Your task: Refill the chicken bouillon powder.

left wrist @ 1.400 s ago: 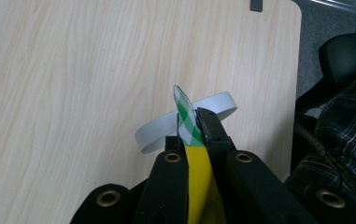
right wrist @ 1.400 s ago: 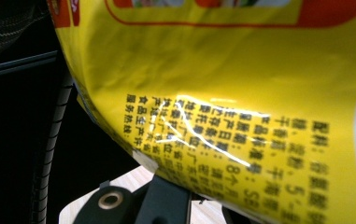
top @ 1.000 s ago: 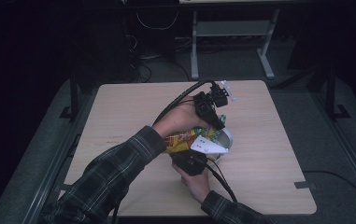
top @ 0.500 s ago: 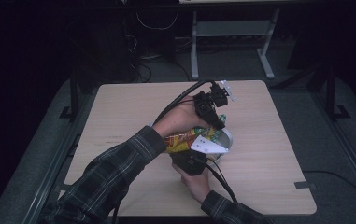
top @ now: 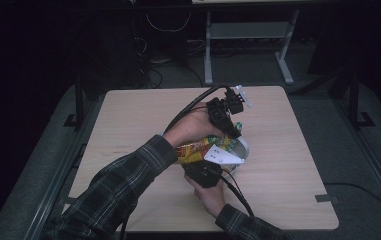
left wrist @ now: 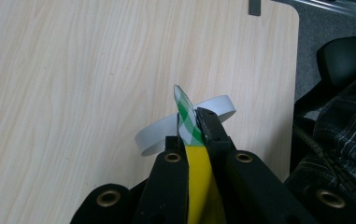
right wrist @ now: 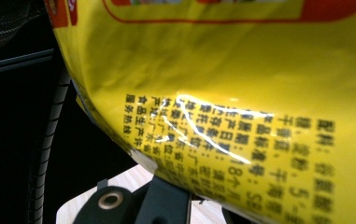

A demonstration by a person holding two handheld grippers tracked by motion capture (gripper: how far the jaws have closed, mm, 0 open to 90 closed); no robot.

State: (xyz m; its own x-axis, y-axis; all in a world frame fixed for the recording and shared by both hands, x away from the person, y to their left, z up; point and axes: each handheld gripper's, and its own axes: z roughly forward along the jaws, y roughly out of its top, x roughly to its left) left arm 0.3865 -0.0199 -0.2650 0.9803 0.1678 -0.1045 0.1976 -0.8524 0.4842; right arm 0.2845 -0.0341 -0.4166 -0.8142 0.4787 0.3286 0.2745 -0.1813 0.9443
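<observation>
Right gripper [top: 209, 167], closest to the tabletop's [top: 288, 200] near edge, is pinching the yellow snack bag [top: 195, 150], and up close you get small print on it. Just past that, the left gripper [left wrist: 192, 128] clamps the bag's green-checked edge over a grey bowl [top: 242, 149], mostly hidden mid-tabletop.

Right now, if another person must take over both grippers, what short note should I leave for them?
Left gripper: jaws shut on the green-checked end of the yellow packet.
Right gripper: jaws shut on the packet's other end, seen close in the right gripper view.
The packet hangs between them, above the metal bowl on the wooden table.
Done: packet gripped at both ends.
Left, probably: open it and empty it into the bowl; whether it is torn yet I cannot tell.
</observation>
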